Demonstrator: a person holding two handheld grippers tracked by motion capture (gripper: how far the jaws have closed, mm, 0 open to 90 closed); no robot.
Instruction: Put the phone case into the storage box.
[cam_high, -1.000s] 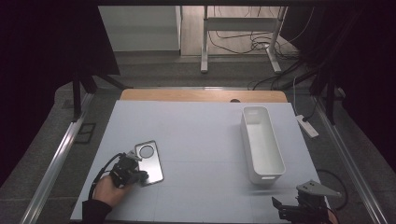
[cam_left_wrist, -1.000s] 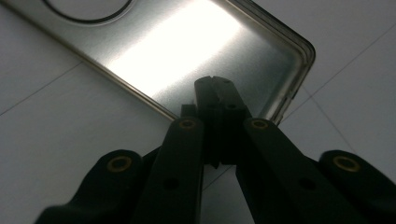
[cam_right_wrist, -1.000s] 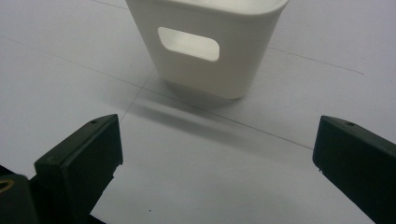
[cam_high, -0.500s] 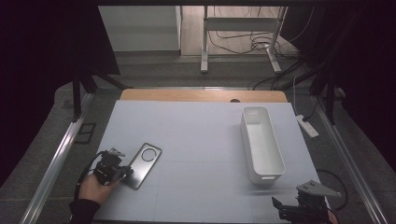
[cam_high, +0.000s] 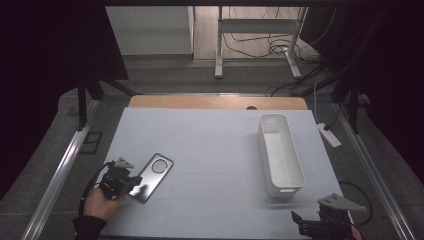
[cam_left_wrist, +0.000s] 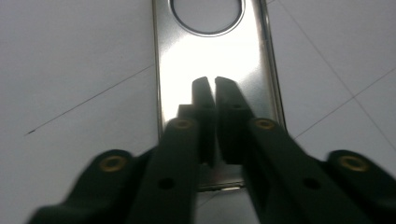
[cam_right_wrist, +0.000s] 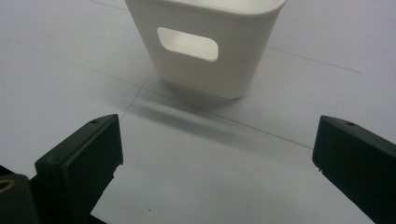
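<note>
A shiny metal plate (cam_high: 152, 177) with a round hole near its far end lies flat on the white table (cam_high: 215, 140) at the front left. My left gripper (cam_high: 131, 183), held by a hand (cam_high: 99, 203), reaches over the plate's near end. In the left gripper view its jaws (cam_left_wrist: 211, 83) stand over the plate (cam_left_wrist: 215, 51) with a thin slit between them. They have just been opening, and nothing is between them. My right gripper (cam_high: 302, 223) sits at the front right corner. In the right gripper view it (cam_right_wrist: 217, 140) is open wide, facing the white bin's (cam_right_wrist: 210, 70) end with the handle slot.
The long white bin (cam_high: 265, 150) stands lengthwise on the right half of the table. A power strip (cam_high: 330, 135) lies off the table's right edge. A wooden strip (cam_high: 200, 102) borders the far edge, and metal rails run along both sides.
The left hand and gripper moved left and a little back. The plate slid left with them and turned, so its holed end now points to the upper right. The right gripper stayed put.
</note>
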